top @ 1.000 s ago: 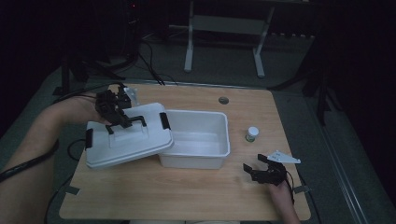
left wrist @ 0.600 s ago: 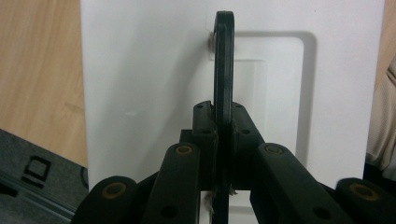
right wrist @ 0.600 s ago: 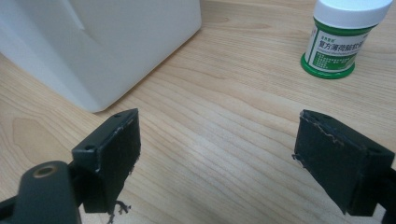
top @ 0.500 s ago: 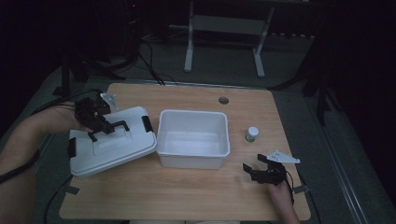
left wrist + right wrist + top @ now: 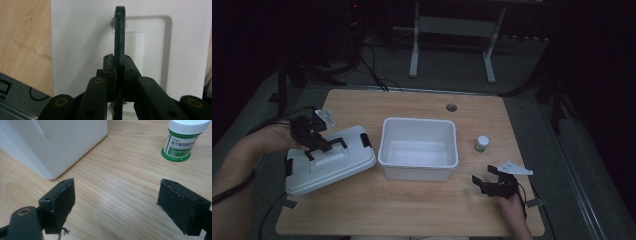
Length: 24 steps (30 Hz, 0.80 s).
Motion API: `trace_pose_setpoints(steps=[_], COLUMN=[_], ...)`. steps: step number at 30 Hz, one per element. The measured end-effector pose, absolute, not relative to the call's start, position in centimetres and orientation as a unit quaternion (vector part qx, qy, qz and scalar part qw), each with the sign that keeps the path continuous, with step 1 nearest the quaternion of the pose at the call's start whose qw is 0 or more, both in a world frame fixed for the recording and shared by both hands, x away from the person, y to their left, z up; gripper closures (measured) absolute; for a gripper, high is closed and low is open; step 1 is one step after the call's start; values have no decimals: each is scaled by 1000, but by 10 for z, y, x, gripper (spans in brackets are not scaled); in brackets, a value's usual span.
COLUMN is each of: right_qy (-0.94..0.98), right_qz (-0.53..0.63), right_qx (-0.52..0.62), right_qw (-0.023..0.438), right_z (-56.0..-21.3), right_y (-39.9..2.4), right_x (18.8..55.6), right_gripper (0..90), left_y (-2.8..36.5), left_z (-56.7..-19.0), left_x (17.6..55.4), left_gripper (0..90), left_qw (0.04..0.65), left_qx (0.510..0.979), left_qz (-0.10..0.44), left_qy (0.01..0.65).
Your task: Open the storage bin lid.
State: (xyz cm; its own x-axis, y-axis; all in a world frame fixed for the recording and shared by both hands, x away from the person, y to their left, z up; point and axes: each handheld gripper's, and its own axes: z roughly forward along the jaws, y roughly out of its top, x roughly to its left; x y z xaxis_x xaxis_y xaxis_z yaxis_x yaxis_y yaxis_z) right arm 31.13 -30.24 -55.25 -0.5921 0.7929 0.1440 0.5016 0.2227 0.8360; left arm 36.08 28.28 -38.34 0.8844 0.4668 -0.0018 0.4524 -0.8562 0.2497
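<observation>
A white lid (image 5: 329,161) with black latches lies at the table's left, hanging a little over the left edge. My left gripper (image 5: 314,142) is shut on the lid's black handle (image 5: 119,37), which stands edge-on between its jaws. An open white box (image 5: 419,149) sits mid-table, with nothing visible inside it. Right of the box stands a small green-labelled bottle (image 5: 481,144) with a white cap (image 5: 189,123). My right gripper (image 5: 489,182) rests open near the front right, its jaws wide apart over bare wood, pointing toward the box corner (image 5: 53,147) and the bottle (image 5: 183,142).
The wooden table (image 5: 422,215) has a round grommet hole (image 5: 451,107) near its far edge. Cables trail off the left side. A metal stand (image 5: 452,30) is on the dark floor behind the table.
My left gripper has carried the lid off the box, leftward and down to the table's left side. The box now stands uncovered. The right gripper has stayed put.
</observation>
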Motion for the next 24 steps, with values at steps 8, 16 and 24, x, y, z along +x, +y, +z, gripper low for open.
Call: trace_pose_setpoints(steps=[8,16,24], right_qy=[765,767,766], right_qz=[458,456,457], right_qx=[423,422,423], right_qw=[159,160,160], right_z=[-552,-553,-551], right_y=[-302,-301,-301], right_x=[311,311,311], right_gripper=[143,143,143], left_y=[290,293,288], left_z=[-411,-438,-464], left_x=[363,368,372], left_gripper=[836,836,835], left_qw=[117,132,131], left_qx=[960,955,954], left_qz=[19,3,-26], left_qy=[253,265,269])
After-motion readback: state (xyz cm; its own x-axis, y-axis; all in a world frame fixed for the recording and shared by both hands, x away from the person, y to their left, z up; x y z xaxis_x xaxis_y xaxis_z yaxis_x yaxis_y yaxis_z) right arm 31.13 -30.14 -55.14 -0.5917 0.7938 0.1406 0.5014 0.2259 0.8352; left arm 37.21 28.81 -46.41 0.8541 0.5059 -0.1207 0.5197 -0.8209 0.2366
